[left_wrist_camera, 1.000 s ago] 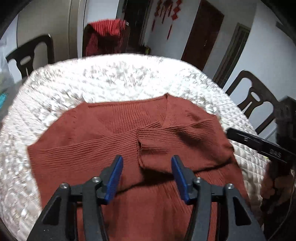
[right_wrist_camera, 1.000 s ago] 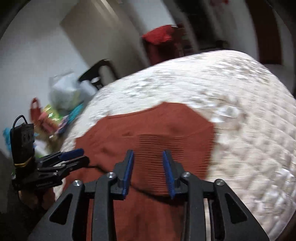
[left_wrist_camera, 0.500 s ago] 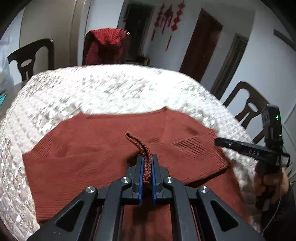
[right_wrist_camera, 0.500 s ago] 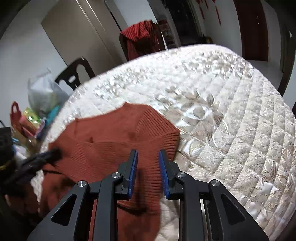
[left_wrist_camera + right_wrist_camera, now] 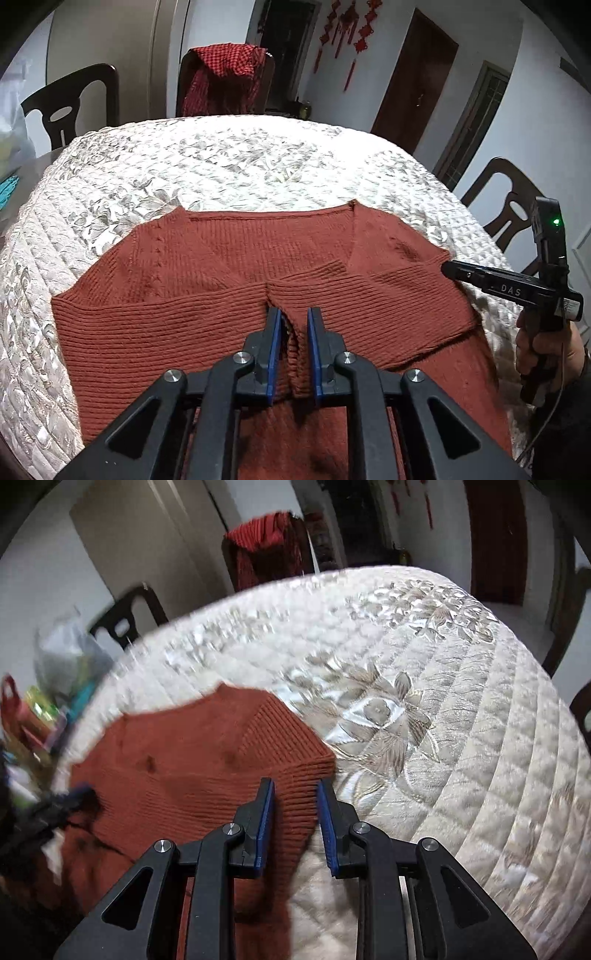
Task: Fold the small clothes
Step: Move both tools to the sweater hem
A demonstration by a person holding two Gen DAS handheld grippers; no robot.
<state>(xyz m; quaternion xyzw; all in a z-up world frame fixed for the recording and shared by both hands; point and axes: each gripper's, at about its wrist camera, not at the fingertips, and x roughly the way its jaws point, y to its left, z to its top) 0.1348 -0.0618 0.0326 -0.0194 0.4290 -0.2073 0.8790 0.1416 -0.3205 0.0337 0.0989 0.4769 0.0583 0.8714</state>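
Observation:
A rust-red knit sweater (image 5: 184, 295) lies flat on the quilted table cover (image 5: 240, 166), both sleeves folded in across its body. My left gripper (image 5: 293, 314) hovers low over the middle, where the sleeve cuffs meet. Its jaws are opening, and a ridge of ribbed cuff stands loosely between the blue pads. My right gripper (image 5: 295, 786) is open just above the sweater's (image 5: 184, 757) folded right edge, with knit showing under the gap. From the left wrist view it (image 5: 447, 267) points at that edge. The left gripper (image 5: 81, 794) is a blur in the right wrist view.
Dark wooden chairs (image 5: 70, 107) (image 5: 509, 206) stand around the table; one at the back carries a red checked cloth (image 5: 225, 74). Bags and colourful packets (image 5: 44, 701) sit beyond the left edge. A person's hand (image 5: 546, 347) holds the right gripper. Bare quilt (image 5: 443, 738) spreads right of the sweater.
My left gripper shut on a sleeve cuff and raised it; now the cuff lies on the sweater and the jaws have parted a little. The right gripper sank toward the sweater's right edge.

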